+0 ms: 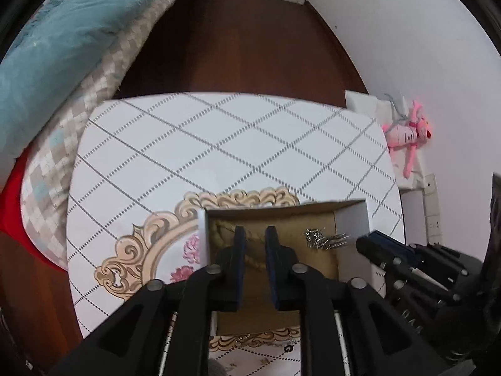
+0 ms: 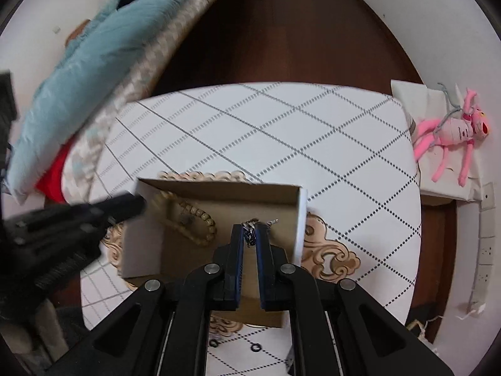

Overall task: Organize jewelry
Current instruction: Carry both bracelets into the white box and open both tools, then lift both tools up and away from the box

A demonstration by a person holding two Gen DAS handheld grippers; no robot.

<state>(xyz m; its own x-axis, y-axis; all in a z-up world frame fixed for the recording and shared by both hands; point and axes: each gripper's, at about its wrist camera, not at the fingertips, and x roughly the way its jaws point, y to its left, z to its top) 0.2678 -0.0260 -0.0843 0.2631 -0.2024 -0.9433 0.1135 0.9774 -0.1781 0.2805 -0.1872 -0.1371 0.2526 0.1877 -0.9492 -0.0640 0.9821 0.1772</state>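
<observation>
Silver chain [image 2: 250, 230] between right jaws

Only one bit of lettering shows: raised letters moulded into the black body of the right gripper [image 1: 416, 285], at the lower right of the left wrist view, seeming to read "DAK", partly cut off. Nothing else carries readable text, numbers or labels.
</observation>
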